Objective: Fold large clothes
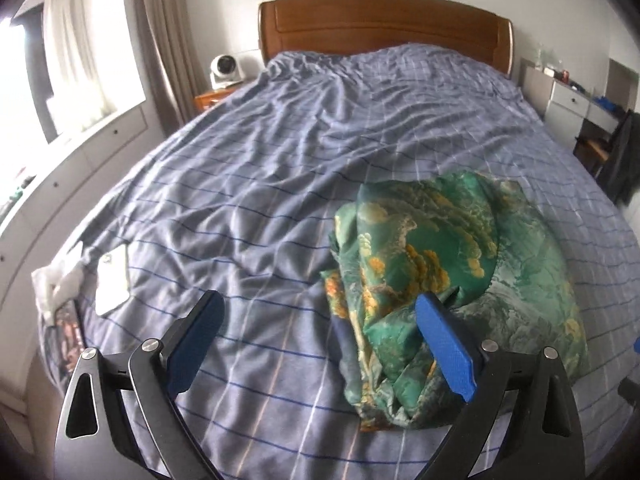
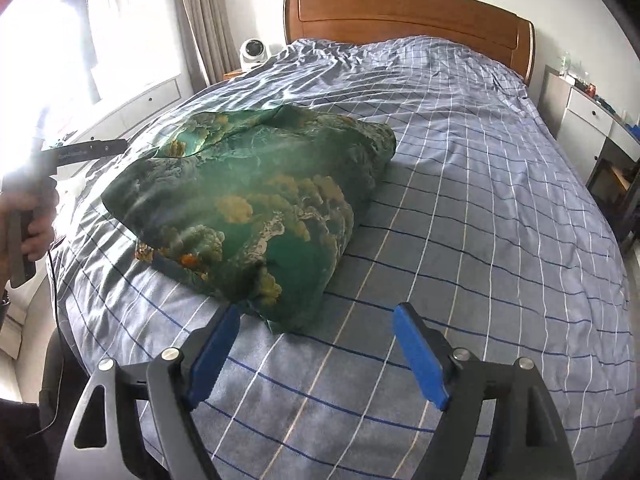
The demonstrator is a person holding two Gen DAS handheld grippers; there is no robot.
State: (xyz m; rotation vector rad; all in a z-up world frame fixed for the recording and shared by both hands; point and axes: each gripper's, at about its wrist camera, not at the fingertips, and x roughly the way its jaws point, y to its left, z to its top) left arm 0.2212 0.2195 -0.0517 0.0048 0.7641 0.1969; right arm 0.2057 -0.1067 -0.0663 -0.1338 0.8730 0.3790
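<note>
**A:** What have I got on the left wrist camera?

**B:** From my seat I see the left gripper [image 1: 320, 312] hanging above the near end of the bed, jaws spread wide with nothing between them. Its right blue pad [image 1: 444, 350] overlaps the edge of the green patterned garment [image 1: 448, 276] in view; whether it touches the cloth I cannot tell.

**A:** And the garment itself?

**B:** It lies in a rumpled heap on the blue checked bedsheet [image 1: 248, 184], toward the foot of the bed. Green cloth with yellow and orange blotches.

**A:** My right side?

**B:** The right gripper [image 2: 316, 320] is also wide apart and holds nothing. The garment [image 2: 256, 200] sits just ahead of its left finger, its lowest corner close to that pad. In that same view I see the person's left hand [image 2: 34, 220] at the far left, wrapped around the other gripper's handle.

**A:** Anything else around?

**B:** A wooden headboard [image 1: 384, 24] at the far end, a small white fan [image 1: 224, 66] beside it, and a folded white cloth [image 1: 114, 280] near the bed's left edge.
</note>
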